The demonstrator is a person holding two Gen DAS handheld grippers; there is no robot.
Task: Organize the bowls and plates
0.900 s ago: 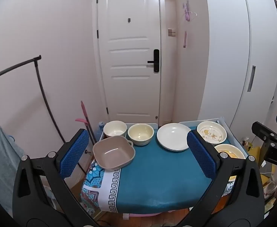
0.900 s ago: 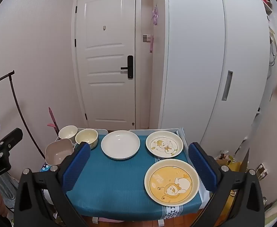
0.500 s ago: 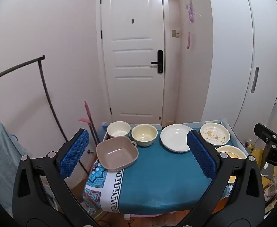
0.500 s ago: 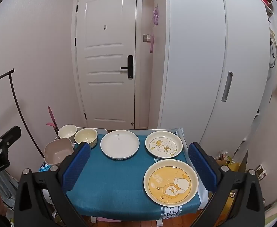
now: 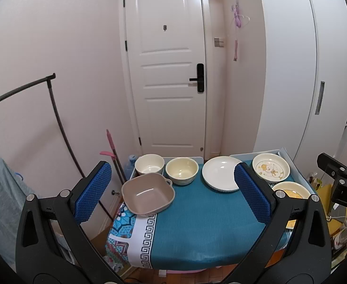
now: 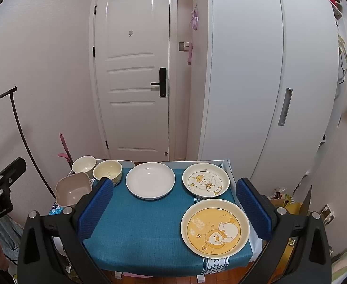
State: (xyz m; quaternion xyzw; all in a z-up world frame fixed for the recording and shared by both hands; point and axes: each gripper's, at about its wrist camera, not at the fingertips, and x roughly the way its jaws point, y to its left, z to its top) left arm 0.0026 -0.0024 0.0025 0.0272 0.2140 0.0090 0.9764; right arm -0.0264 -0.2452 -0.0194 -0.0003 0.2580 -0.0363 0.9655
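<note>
On a small table with a teal cloth stand a square beige bowl at the left edge, a white bowl and a cream bowl behind it, a plain white plate, a duck-print white plate and a yellow bear plate. My left gripper is open and empty, held back from the table's front left. My right gripper is open and empty, held before the table's front.
A white door and a white wardrobe stand behind the table. A black clothes rail and a pink-handled broom stand at the left. Bags lie on the floor at the right.
Both grippers have drawn back and up a little from the table; the dishes look slightly smaller and lower. Nothing on the table has moved.
</note>
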